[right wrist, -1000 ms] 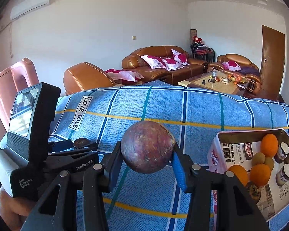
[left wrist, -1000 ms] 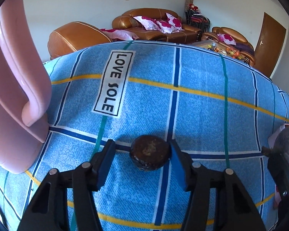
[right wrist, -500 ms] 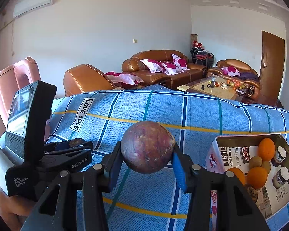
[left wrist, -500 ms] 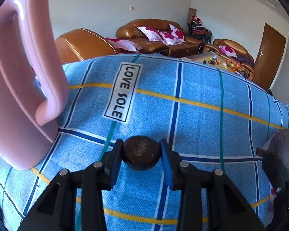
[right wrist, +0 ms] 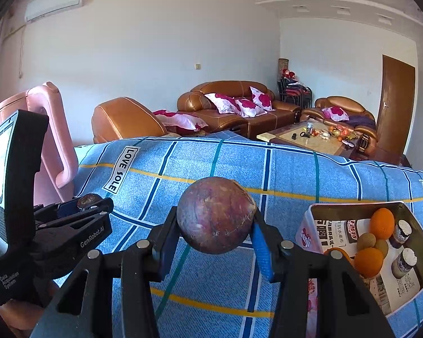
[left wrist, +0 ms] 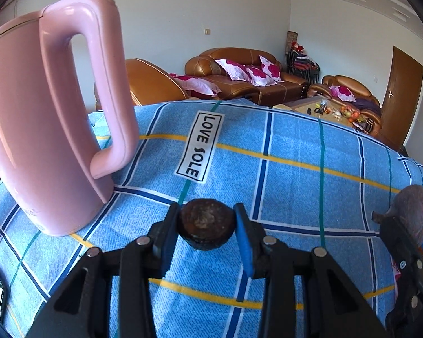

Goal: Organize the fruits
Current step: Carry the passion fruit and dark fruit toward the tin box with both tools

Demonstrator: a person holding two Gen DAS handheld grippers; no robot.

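My left gripper (left wrist: 207,226) is shut on a small dark brown wrinkled fruit (left wrist: 206,223), held just above the blue checked cloth. The same gripper (right wrist: 83,203) and its fruit (right wrist: 85,199) show at the left of the right wrist view. My right gripper (right wrist: 215,226) is shut on a large round purple-brown fruit (right wrist: 215,215), lifted over the cloth; that fruit (left wrist: 416,214) also appears at the right edge of the left wrist view. A paper-lined box (right wrist: 349,211) at the right holds oranges (right wrist: 382,223), kiwis (right wrist: 366,241) and two small jars (right wrist: 403,262).
A tall pink kettle (left wrist: 33,129) stands on the cloth just left of my left gripper. The blue checked cloth (left wrist: 290,180) with a "LOVE SOLE" label covers the table. Brown sofas and a coffee table (right wrist: 304,138) lie beyond the far edge.
My left gripper closed on the small dark fruit and lifted it slightly while drawing back, so the pink kettle now shows in full. The right gripper kept still with its fruit.
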